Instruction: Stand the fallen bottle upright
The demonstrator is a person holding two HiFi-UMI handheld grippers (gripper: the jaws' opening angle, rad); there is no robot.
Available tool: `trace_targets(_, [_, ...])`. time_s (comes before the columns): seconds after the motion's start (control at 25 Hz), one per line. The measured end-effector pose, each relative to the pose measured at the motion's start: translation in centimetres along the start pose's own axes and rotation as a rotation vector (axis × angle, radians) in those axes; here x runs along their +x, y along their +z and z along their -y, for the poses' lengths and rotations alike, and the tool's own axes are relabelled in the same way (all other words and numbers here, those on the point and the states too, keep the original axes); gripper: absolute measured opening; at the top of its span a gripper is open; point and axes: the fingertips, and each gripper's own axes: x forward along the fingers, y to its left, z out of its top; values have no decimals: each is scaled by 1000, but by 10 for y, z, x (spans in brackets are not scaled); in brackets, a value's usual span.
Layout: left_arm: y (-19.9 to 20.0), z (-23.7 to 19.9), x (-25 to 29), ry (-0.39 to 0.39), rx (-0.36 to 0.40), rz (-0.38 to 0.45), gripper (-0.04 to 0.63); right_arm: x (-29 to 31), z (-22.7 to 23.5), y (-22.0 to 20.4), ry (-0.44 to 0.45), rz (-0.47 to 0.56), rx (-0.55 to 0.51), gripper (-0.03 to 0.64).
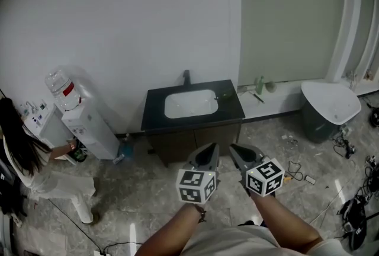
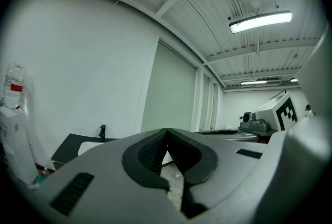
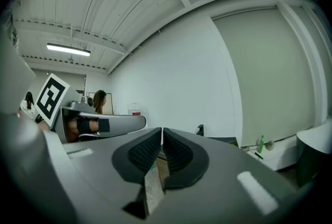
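A black-topped washstand with a white basin stands against the wall. A small green thing lies on the counter right of the basin; it is too small to name. A green bottle stands upright on the ledge further right. Both grippers hang side by side before the cabinet, pointing level at it, well short of the counter. My left gripper is shut, tips touching, empty. My right gripper has its jaws a hair apart with nothing between them.
A water dispenser stands left of the washstand, with a seated person beside it. A white tub-shaped bin sits at the right. Cables and small parts lie on the floor to the right of my hands.
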Motion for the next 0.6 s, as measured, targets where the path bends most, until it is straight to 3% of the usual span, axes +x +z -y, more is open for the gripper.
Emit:
trace_targets(0.28, [-12,-37,47,-2,-12,-23,9,45,36,-19,19,-38,-18,25])
trace_targets(0.6, [-19,-105,189,63,-7,-46,9,151,164,-33,106,-59,-26,29])
